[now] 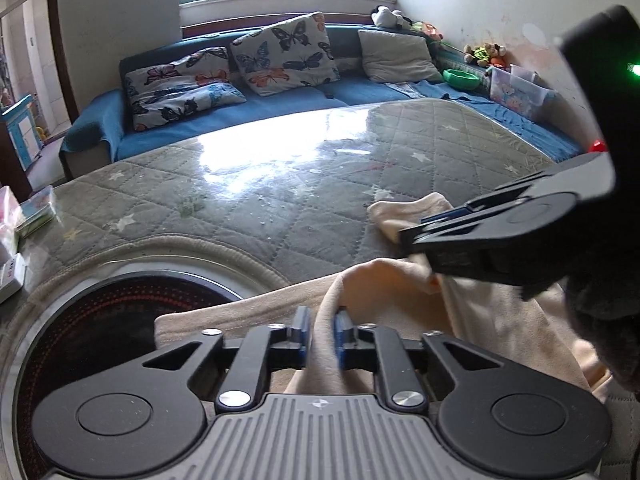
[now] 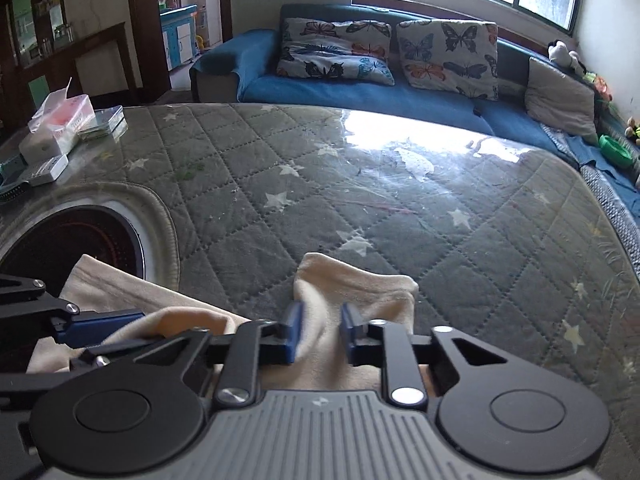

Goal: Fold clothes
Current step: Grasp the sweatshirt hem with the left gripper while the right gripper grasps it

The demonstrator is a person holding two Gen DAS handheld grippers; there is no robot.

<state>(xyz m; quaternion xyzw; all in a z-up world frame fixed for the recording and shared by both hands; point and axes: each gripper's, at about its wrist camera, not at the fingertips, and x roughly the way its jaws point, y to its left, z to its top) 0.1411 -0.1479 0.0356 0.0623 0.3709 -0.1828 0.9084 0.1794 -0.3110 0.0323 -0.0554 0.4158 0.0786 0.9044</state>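
A cream garment (image 1: 400,292) lies bunched at the near edge of the quilted, glass-topped table (image 1: 280,184). My left gripper (image 1: 323,330) is shut on a raised fold of it, the cloth pinched between the blue pads. My right gripper (image 2: 322,334) is shut on another bunch of the cream garment (image 2: 360,284), whose end sticks out past the fingers onto the table. In the left wrist view the right gripper (image 1: 412,236) comes in from the right, just above and beyond the left one. The left gripper (image 2: 136,320) shows at the left edge of the right wrist view.
A round black hob (image 1: 112,320) is set into the table at the near left, partly under the garment. A tissue pack and small boxes (image 2: 60,120) sit at the far left of the table. A blue sofa (image 2: 360,92) with butterfly cushions runs behind the table.
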